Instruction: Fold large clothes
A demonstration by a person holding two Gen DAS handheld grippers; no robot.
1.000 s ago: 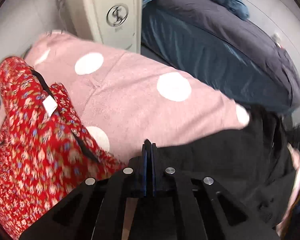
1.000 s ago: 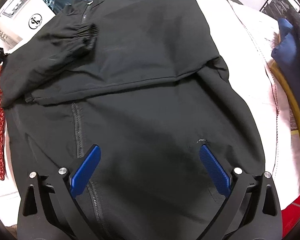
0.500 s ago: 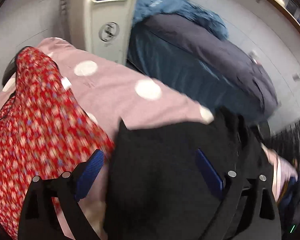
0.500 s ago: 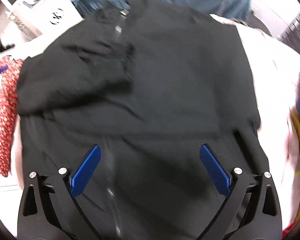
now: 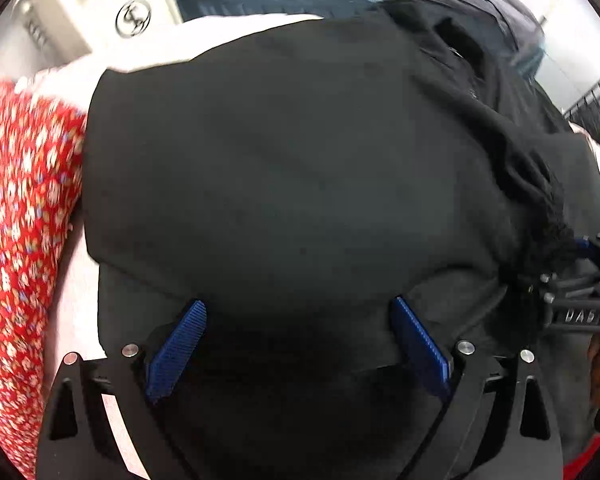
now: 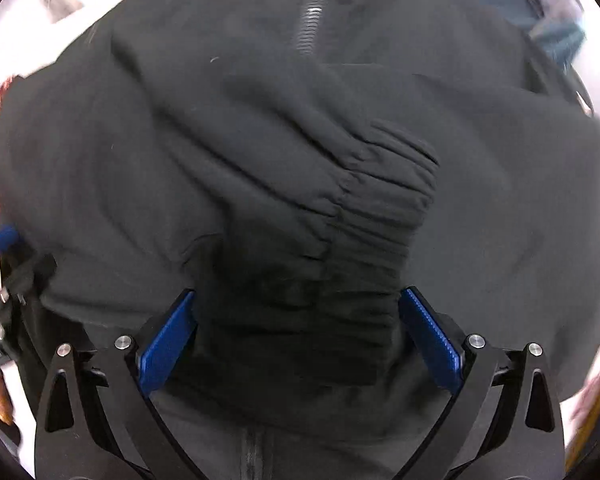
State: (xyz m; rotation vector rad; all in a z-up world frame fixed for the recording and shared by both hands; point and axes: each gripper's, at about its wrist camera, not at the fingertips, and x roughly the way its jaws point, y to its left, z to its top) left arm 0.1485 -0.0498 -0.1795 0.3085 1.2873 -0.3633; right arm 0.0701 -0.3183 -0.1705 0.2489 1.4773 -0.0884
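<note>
Hovering over the black jacket [image 5: 283,168], I held my left tongs [image 5: 295,344] and right tongs [image 6: 295,328] spread wide, gripping nothing.

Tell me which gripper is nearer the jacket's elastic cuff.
Right. The right gripper straddles the elastic cuff, jaws open; the left gripper hovers open over the jacket's plain fabric beside it.

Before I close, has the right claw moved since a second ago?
Yes. The right claw has come down toward the collar end of the black jacket; its cuff now lies between the open fingers.
</note>
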